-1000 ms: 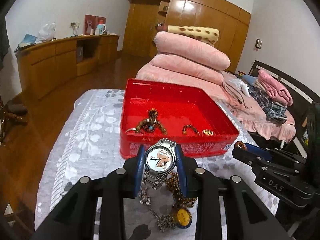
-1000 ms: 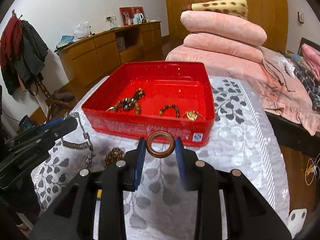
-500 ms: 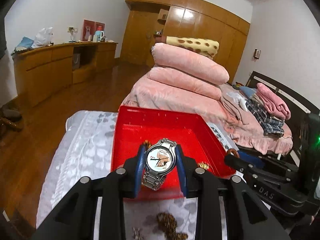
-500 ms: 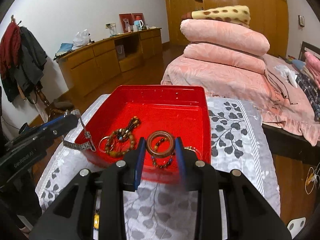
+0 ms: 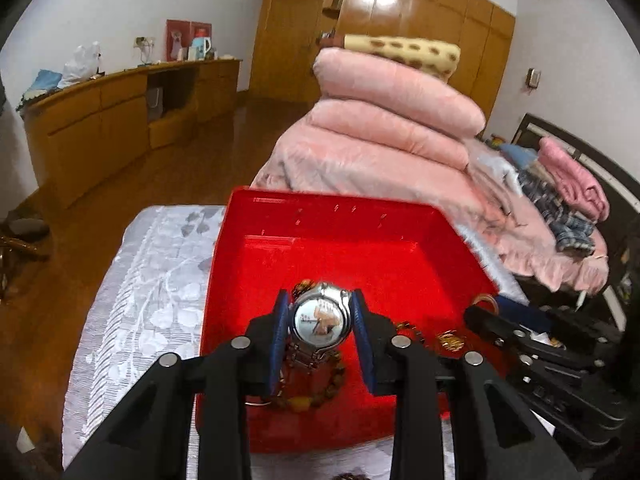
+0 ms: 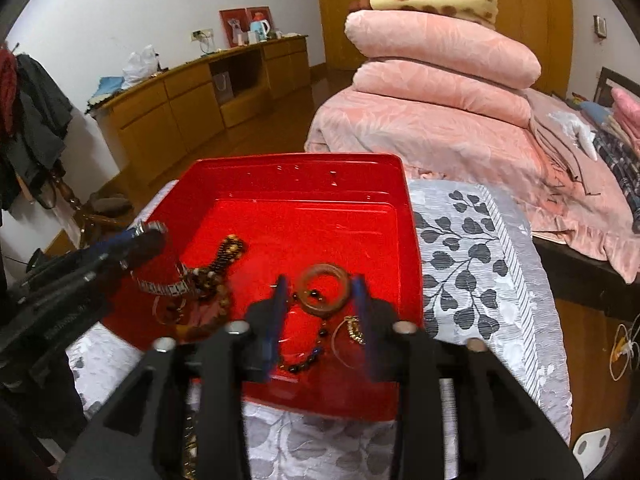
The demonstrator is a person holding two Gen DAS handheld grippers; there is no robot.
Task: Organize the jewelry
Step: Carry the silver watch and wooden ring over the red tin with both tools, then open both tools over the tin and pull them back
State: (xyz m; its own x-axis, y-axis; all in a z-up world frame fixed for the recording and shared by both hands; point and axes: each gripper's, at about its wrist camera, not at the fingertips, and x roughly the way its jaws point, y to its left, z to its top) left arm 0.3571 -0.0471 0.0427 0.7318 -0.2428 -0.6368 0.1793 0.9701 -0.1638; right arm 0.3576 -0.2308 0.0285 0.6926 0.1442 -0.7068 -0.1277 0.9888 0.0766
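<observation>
My left gripper (image 5: 320,316) is shut on a silver wristwatch (image 5: 319,317) and holds it above the red box (image 5: 340,208); its metal band (image 6: 160,287) hangs down into the box. My right gripper (image 6: 320,294) stands over the same red box (image 6: 304,160) with a brown ring bangle (image 6: 323,289) between its jaws; the jaws look slightly parted and blurred, so whether they still grip it is unclear. Inside the box lie a brown bead bracelet (image 6: 224,256), a dark bead string (image 6: 308,356) and a gold piece (image 6: 352,330).
The box sits on a table with a grey leaf-patterned cloth (image 6: 472,256). More beaded jewelry (image 6: 190,440) lies on the cloth in front of the box. Behind are a bed with stacked pink quilts (image 5: 392,120) and a wooden sideboard (image 5: 120,120).
Both grippers moved forward from the cloth to over the red box, carrying the watch and the bangle. The right jaws look wider around the bangle now.
</observation>
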